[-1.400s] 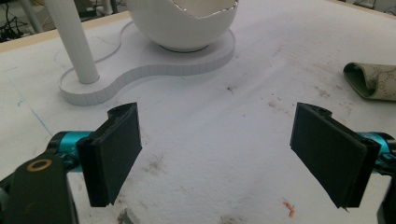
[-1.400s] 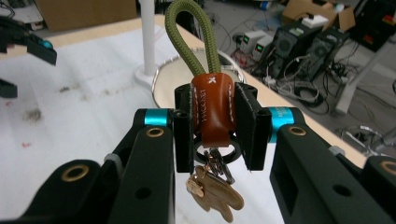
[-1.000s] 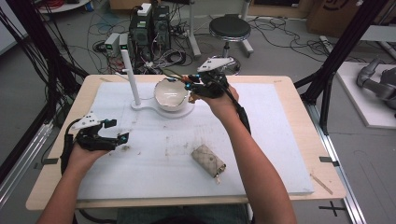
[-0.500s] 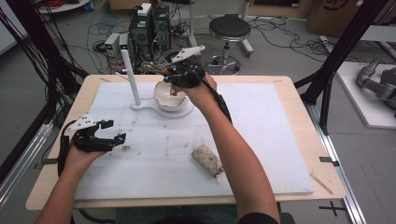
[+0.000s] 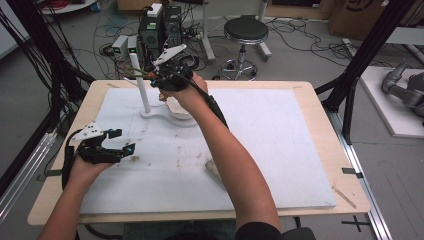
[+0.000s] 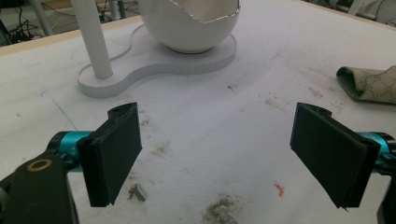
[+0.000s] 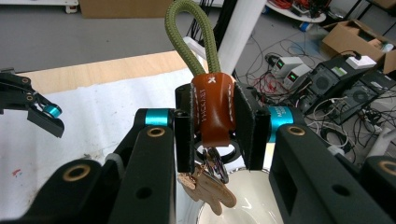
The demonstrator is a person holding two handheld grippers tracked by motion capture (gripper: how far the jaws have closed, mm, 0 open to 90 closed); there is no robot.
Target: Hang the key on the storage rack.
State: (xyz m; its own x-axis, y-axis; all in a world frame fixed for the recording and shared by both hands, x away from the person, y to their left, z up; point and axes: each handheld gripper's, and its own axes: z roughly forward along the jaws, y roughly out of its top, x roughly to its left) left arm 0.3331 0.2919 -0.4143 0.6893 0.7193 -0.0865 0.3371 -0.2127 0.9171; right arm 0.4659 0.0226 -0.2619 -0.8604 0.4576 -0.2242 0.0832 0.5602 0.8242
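My right gripper is shut on the brown leather tab of a keychain. Its olive cord loop sticks up past the jaws, right in front of the white post. Keys dangle below the jaws over the white bowl. The post and bowl share a white base. My left gripper rests low over the mat at the left, open with nothing between its jaws.
A rolled patterned cloth lies on the white mat, partly hidden by the right forearm. Dirt specks mark the mat near the left gripper. Computers, cables and a stool stand beyond the table's far edge.
The right hand has carried the keychain leftward and slightly up, from over the bowl to beside the post. The left gripper has stayed put.
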